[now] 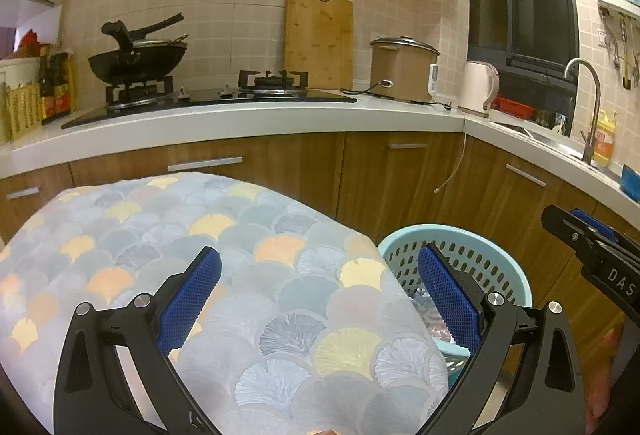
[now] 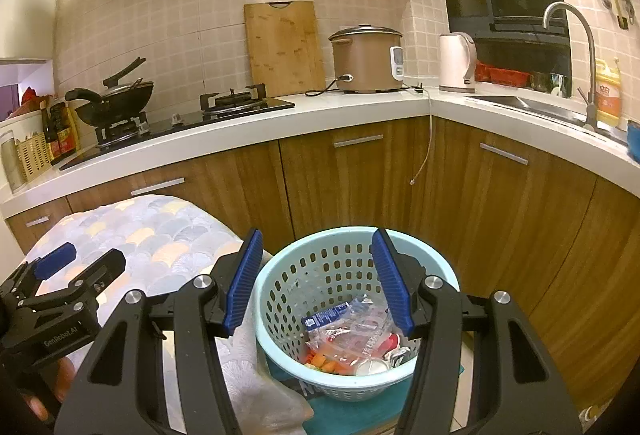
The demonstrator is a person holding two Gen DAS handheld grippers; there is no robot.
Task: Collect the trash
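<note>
Kitchen floor | basket (image 2: 352, 319) holds wrappers (image 2: 352, 331) | both hand-held grippers (image 2: 316, 279) released, empty

Pale-blue perforated basket (image 2: 352, 275) upright, holding wrappers (image 2: 352, 331) inside

- Basket (image 2: 352, 275): pale blue plastic, smooth, its wall full of holes.
- Trash in the basket (image 2: 352, 339): crinkled clear plastic wrappers and shiny foil.
- Tablecloth (image 1: 248, 275): matt cloth printed with a fan pattern.
- Left gripper (image 1: 316, 299) and right gripper (image 2: 316, 283): matt black plastic frames, blue ribbed rubbery pads, bright metal screws.
- Cabinet doors (image 2: 360, 175): brown wood grain, slightly glossy, with brushed metal handles.
- Countertop (image 2: 320, 111): smooth white.
- Cutting board (image 2: 284, 47): bare wood, matt.
- Faucet (image 2: 576, 47): brushed metal.
- Wall (image 2: 180, 27): glossy small tiles.
</note>
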